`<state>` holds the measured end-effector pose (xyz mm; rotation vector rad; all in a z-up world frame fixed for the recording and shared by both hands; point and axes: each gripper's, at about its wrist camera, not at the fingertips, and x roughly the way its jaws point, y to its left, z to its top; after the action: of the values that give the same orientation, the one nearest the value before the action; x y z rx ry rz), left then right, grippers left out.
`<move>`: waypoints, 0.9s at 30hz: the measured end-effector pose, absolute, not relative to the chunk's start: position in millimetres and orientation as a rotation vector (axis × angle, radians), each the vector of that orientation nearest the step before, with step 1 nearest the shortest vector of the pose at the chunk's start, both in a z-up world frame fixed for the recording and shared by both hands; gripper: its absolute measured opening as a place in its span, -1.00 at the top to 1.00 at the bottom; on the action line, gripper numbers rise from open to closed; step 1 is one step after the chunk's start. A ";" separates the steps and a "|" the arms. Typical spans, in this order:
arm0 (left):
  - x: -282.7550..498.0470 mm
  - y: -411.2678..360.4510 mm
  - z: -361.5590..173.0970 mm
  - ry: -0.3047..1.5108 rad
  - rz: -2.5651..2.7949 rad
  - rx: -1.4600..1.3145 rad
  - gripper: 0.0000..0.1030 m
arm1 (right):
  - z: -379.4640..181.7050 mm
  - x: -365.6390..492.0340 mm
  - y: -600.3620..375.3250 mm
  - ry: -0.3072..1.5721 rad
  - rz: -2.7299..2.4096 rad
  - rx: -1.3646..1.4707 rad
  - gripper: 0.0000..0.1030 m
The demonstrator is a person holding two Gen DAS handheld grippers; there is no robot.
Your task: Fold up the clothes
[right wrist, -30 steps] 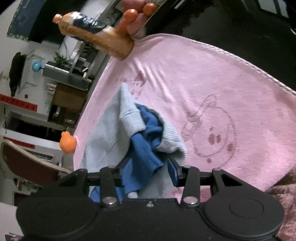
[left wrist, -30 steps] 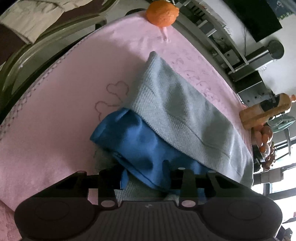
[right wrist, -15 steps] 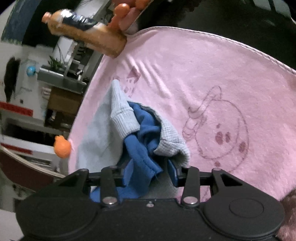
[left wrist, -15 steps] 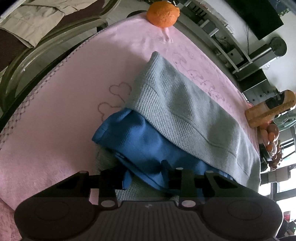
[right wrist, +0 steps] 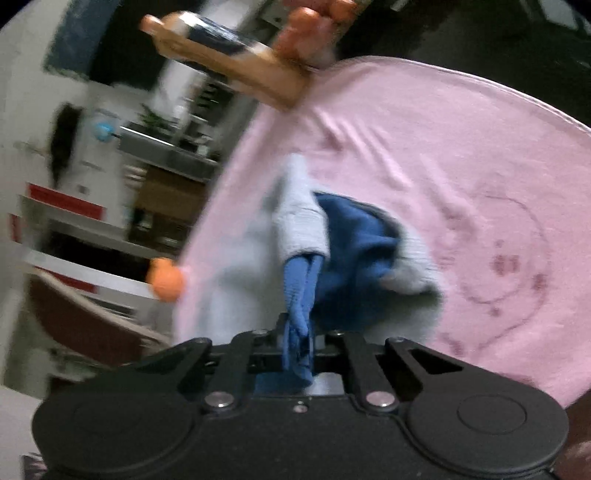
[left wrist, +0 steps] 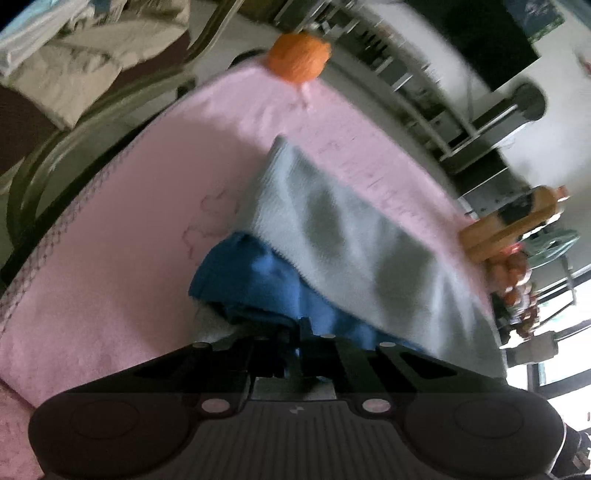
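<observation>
A garment, grey knit (left wrist: pixel 343 236) outside and blue (left wrist: pixel 258 280) inside, lies half folded on a pink towel (left wrist: pixel 129 236). In the left wrist view my left gripper (left wrist: pixel 295 328) has its jaws together on the blue layer's near edge. In the right wrist view the same garment shows a grey cuff (right wrist: pixel 301 218) and blue lining (right wrist: pixel 354 236). My right gripper (right wrist: pixel 300 332) is closing, with a bunched blue fold (right wrist: pixel 301 295) pinched between its fingers. Both frames are blurred by motion.
An orange ball (left wrist: pixel 297 55) sits at the towel's far corner, also seen as the orange ball (right wrist: pixel 166 280) on the right view's left. A brown bottle (right wrist: pixel 225 70) and small orange fruits (right wrist: pixel 306 33) lie at the towel's other far end. Shelving and a chair surround the table.
Both grippers closed from open onto the blue layer of the garment. Both hands moved, and the views are now blurred; the blue fold is pulled into a narrow strip in the right gripper.
</observation>
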<state>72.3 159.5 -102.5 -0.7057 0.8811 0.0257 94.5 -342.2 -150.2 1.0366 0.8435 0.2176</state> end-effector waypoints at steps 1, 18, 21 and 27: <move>73.5 158.6 -99.0 0.866 0.021 -0.712 0.97 | -145.1 94.1 -343.6 0.815 0.240 1.061 0.84; 53.6 161.9 -44.8 0.773 0.045 -0.694 1.00 | -97.7 97.2 -356.1 0.660 0.246 1.098 0.86; 49.8 161.1 -69.5 0.848 0.086 -0.700 0.88 | -119.2 96.8 -351.6 0.729 0.211 1.104 0.86; 53.7 154.3 -112.9 0.969 0.039 -0.778 0.25 | -133.9 94.5 -356.2 0.773 0.161 1.114 0.86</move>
<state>53.7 154.3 -112.9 -0.7778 0.9688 0.0389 94.5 -356.2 -133.9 1.1144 0.7734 0.1615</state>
